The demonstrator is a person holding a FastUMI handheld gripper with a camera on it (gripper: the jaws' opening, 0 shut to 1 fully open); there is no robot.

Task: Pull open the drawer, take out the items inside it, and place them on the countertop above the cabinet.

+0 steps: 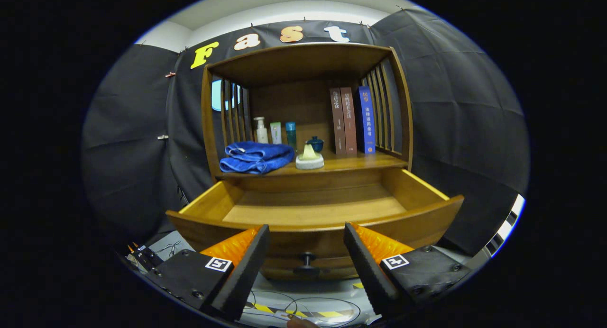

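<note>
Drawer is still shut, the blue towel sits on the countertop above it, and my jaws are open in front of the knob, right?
Not quite. The gripper view shows the drawer pulled open, its visible inside bare wood. The rest holds: the blue towel lies on the countertop above it, and the gripper has its jaws open, with the knob between them.

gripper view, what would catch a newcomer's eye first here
The wooden drawer stands pulled wide open just beyond the tongs, its visible floor bare. On the countertop above it lies a folded blue towel, with a pale sponge-like item beside it. The tongs are open, their fingers either side of the drawer's dark knob and apart from it.
</note>
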